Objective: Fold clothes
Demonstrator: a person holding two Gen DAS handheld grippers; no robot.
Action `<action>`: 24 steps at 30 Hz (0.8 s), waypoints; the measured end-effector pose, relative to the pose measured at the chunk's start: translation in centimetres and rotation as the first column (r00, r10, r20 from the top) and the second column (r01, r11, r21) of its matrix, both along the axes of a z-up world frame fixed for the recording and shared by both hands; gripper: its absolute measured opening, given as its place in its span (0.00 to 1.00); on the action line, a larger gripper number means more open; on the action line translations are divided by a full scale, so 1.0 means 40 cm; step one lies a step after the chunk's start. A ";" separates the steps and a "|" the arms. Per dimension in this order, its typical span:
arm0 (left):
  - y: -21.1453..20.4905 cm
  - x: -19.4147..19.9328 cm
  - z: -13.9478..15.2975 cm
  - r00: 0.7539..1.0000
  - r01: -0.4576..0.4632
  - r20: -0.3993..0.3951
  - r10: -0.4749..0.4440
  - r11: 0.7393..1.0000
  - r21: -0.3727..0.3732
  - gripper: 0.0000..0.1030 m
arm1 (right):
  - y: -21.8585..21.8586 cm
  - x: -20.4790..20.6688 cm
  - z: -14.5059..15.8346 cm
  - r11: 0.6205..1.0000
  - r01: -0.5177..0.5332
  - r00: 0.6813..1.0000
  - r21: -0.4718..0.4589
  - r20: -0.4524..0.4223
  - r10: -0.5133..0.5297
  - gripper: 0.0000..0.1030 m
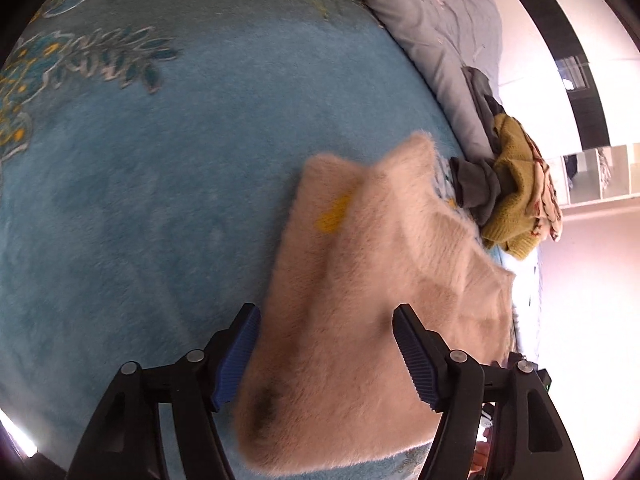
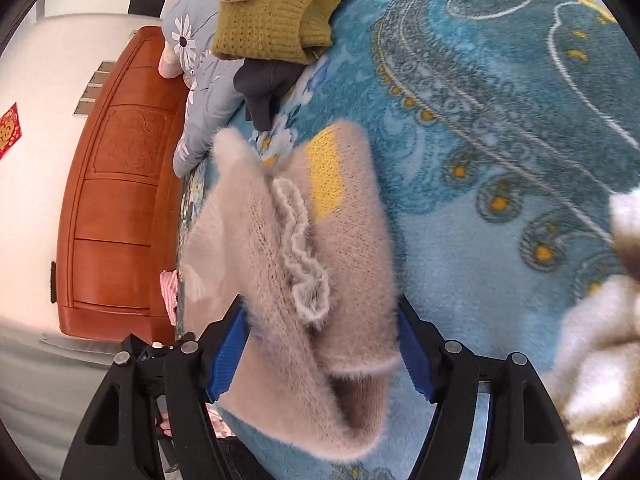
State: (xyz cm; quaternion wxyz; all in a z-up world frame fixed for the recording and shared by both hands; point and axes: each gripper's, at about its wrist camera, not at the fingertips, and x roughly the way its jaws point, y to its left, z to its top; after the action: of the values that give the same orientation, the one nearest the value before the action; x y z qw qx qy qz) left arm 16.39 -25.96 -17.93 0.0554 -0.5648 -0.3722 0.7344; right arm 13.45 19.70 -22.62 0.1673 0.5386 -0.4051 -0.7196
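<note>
On the bed: a blue floral blanket (image 1: 160,184) covers it and carries everything noted below.
Sweater: a fluffy pale pink sweater (image 1: 360,280) with a yellow patch lies folded on the blanket, near the edge where the clothes pile sits.
Sweater detail: in the right wrist view the same sweater (image 2: 304,264) shows a ruffled trim along one fold and a yellow panel at its far end.
My left gripper (image 1: 326,350): jaws apart, released; the sweater's near end lies between the blue pads, and I see no pad pressing on it.
My right gripper (image 2: 320,350): jaws spread wide, released; the sweater's fuzz brushes both blue pads, but the fabric is not pinched.
Clothes pile: a mustard knit (image 1: 512,196) sits on a dark grey garment (image 1: 476,188), just beyond the sweater's far end, with a floral-print item behind it.
Quilt: a grey daisy-print quilt (image 1: 440,28) lies along the blanket's far edge.
Headboard: a carved reddish wooden headboard (image 2: 116,200) stands beside the bed.
White fluffy item (image 2: 596,360): at the right margin of the right wrist view; I cannot tell what it is.
</note>
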 end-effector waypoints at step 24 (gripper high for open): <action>0.034 -0.032 -0.012 0.988 0.148 -0.031 -0.150 0.987 -0.056 0.64 | -0.059 -0.053 0.014 0.998 0.029 0.999 0.065 -0.026 -0.027 0.72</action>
State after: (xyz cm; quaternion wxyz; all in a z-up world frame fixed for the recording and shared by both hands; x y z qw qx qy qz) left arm 15.12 -24.60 -18.39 0.1016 -0.5793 -0.3079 0.7478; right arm 11.34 17.34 -22.07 0.1447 0.5290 -0.3868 -0.7413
